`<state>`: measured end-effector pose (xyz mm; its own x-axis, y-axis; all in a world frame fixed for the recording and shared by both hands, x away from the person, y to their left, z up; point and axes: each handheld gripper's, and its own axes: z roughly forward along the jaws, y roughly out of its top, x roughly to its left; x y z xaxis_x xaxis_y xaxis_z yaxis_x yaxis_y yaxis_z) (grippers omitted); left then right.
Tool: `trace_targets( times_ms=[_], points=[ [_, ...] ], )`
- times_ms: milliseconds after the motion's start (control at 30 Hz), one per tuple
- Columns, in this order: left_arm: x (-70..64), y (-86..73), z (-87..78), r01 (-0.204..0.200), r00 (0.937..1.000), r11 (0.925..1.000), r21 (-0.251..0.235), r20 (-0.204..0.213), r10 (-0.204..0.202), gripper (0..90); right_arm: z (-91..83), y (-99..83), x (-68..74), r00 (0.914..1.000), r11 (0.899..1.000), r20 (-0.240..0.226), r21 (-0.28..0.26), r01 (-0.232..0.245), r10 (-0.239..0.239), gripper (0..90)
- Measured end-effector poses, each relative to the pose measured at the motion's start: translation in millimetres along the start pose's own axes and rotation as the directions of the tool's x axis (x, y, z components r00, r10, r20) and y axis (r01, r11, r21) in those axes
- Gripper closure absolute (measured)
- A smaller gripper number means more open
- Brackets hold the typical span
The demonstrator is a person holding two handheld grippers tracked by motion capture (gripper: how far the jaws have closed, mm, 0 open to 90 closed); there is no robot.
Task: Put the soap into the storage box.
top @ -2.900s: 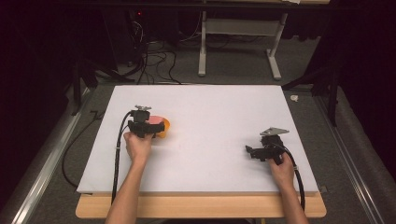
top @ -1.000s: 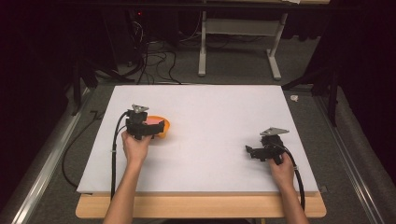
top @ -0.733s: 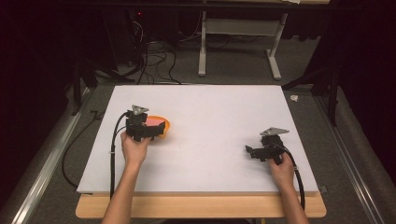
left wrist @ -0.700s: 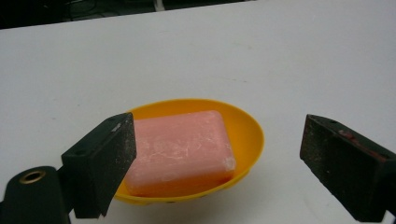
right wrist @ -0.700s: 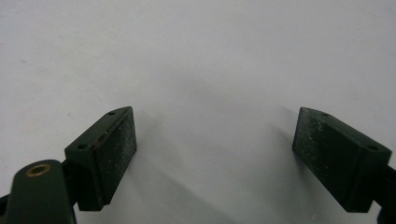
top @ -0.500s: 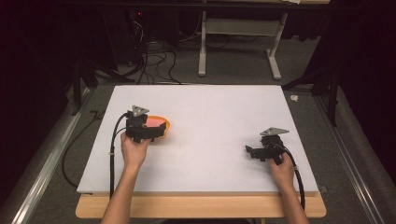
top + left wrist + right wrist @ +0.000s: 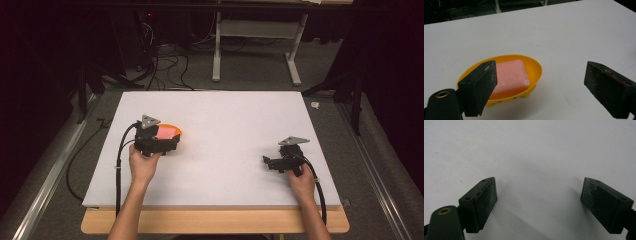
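Left gripper (image 7: 539,87) has drifted slightly toward the table's near-left; jaws wide, empty. Pink soap (image 7: 511,75) in yellow dish (image 7: 535,66) sits just ahead, offset toward its left jaw. Right gripper (image 7: 537,202) wide open, well apart, over bare table (image 7: 230,120).

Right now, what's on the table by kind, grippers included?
Soap dish: 1, yellow
Soap bar: 1, pink, lying in the dish
Grippers: 2, left gripper and right gripper, both open
Total: 4

A lab: white board-topped table (image 7: 225,115), floor cables (image 7: 165,65), dark curtained surroundings.
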<state>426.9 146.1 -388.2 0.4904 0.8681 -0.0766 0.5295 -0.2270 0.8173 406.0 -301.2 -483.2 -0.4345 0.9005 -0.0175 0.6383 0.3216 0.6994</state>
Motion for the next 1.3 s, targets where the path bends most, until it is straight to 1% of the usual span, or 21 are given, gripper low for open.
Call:
trace_targets(
  times_ms=[200, 367, 433, 600, 800, 933, 1100, 1300],
  points=[
    [-5.3, -1.8, -3.3, -0.012, 0.9996, 0.9999, -0.003, 0.026, 0.012, 12.2, 0.0, -0.1, -0.1, 1.0, 1.0, 0.0, -0.001, 0.002, -0.002, 14.3],
    [-9.1, -4.8, -5.0, -0.011, 0.9983, 0.9999, -0.006, 0.057, 0.012, 12.4, 0.0, 0.0, 0.1, 1.0, 1.0, 0.0, 0.0, -0.001, 0.001, 14.3],
    [-10.2, -5.6, -5.3, -0.014, 0.9978, 0.9999, 0.002, 0.065, 0.014, 12.4, 0.0, 0.0, -0.1, 1.0, 1.0, 0.0, 0.0, 0.002, -0.002, 14.3],
    [-14.2, -7.6, -8.3, -0.009, 0.9961, 0.9999, -0.012, 0.087, 0.01, 12.5, 0.0, 0.0, 0.0, 1.0, 1.0, 0.0, 0.0, 0.0, 0.0, 14.3],
    [-21.6, -11.5, -10.2, -0.029, 0.9935, 0.9995, -0.011, 0.109, 0.03, 12.6, 0.0, 0.0, 0.2, 1.0, 1.0, 0.0, 0.0, -0.003, 0.003, 14.3],
    [-26.9, -13.5, -9.6, -0.036, 0.991, 0.9993, -0.011, 0.129, 0.037, 12.7, 0.0, 0.0, 0.0, 1.0, 1.0, 0.0, 0.0, 0.0, 0.0, 14.3],
    [-32.4, -16.9, -9.1, -0.036, 0.9875, 0.9991, -0.022, 0.153, 0.039, 13.0, 0.0, 0.0, 0.1, 1.0, 1.0, 0.0, 0.001, -0.002, 0.002, 14.3],
    [-39.3, -21.1, -6.8, -0.046, 0.9823, 0.9988, -0.017, 0.181, 0.049, 13.5, 0.0, 0.0, 0.2, 1.0, 1.0, 0.0, 0.001, -0.002, 0.002, 14.3]
  ],
)
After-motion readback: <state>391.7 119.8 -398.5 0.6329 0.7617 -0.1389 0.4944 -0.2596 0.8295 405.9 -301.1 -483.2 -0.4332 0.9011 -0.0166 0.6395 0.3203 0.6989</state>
